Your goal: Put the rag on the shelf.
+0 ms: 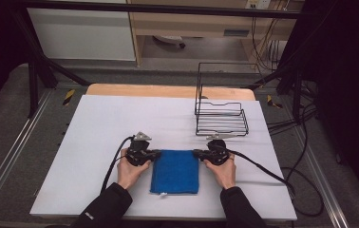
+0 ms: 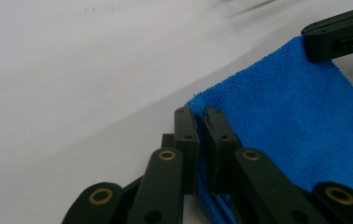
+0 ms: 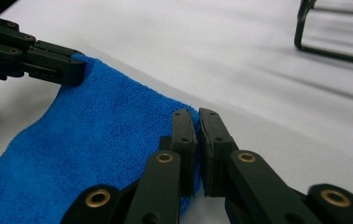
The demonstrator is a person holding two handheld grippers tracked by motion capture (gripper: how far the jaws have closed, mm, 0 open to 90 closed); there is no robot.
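Black long sleeves (image 1: 106, 204) are worn on both forearms, a small pale mark being noted on the left one. Left gripper (image 1: 155, 153) and right gripper (image 1: 197, 153) are built of matte black linked bars, pinned with brass-ringed rivets (image 2: 167, 155). Each is topped by a grey three-cornered plate (image 1: 142, 136) and trailed by a black cable (image 1: 258, 167)

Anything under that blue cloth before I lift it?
The blue cloth lies flat on the white table, with no bulge. Its folded layers hide whatever lies directly beneath.
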